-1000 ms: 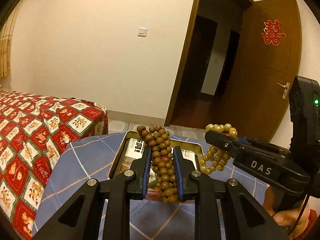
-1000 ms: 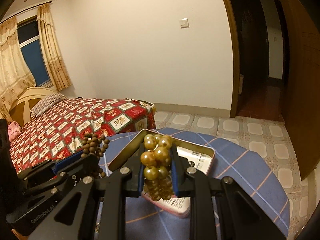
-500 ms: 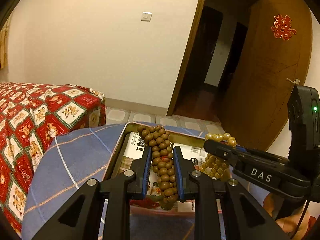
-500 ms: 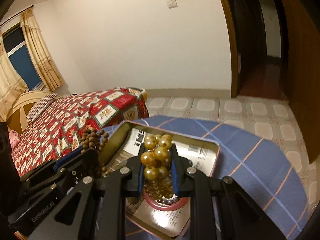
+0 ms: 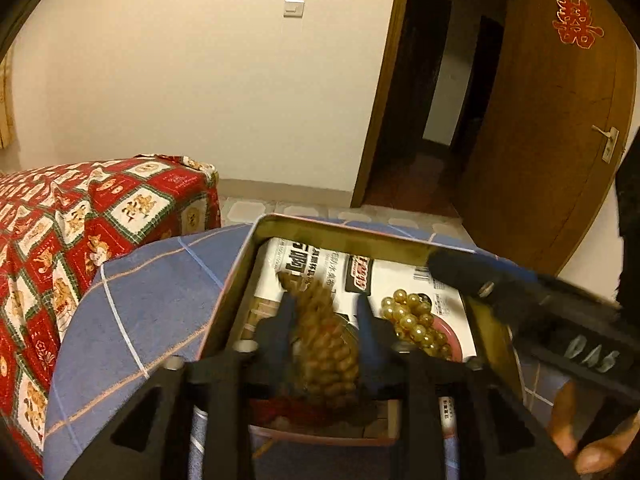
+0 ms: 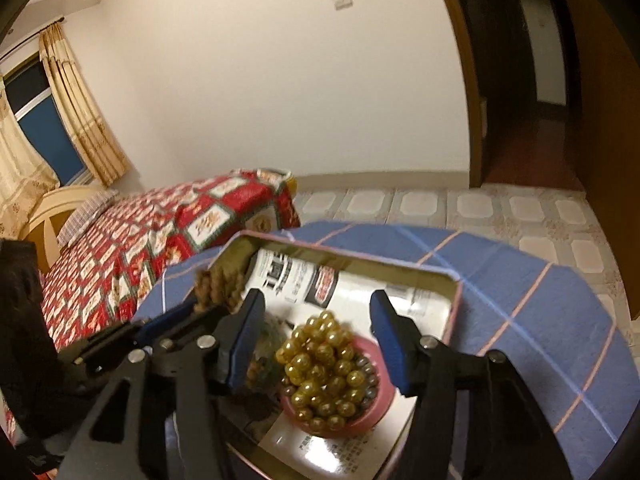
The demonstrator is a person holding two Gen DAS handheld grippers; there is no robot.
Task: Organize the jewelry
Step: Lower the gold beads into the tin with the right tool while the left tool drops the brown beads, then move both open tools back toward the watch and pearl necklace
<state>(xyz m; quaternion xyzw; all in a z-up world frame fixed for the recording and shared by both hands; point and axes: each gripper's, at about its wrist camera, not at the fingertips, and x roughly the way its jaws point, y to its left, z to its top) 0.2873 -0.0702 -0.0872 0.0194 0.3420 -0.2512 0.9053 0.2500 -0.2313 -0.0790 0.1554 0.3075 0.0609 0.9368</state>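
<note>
Big red patchwork-quilted bed (image 6: 168,232) off to the left, and beside it the round counter under its blue checked cloth (image 6: 520,280). On that cloth sits the rectangular gold metal tin (image 5: 344,236), lid off, lined with a white printed sheet (image 6: 360,292). Inside the tin, a small pink round dish (image 6: 370,412) rests on the sheet.

The left hand-held gripper (image 5: 326,320) hangs over the tin's near-left part, its blue-padded fingers (image 5: 366,320) closed in on the bunched brown wooden bead string (image 5: 328,344), which is blurred in the left wrist view. The right hand-held gripper (image 6: 320,332) is over the dish with its fingers (image 6: 384,328) spread wide apart, gripping nothing. The glossy yellow-green bead bracelet (image 6: 324,368) lies heaped in the pink dish, directly between and below those spread fingers, clear of both pads. From the left wrist view the same bracelet (image 5: 412,322) sits just right of the brown string.
</note>
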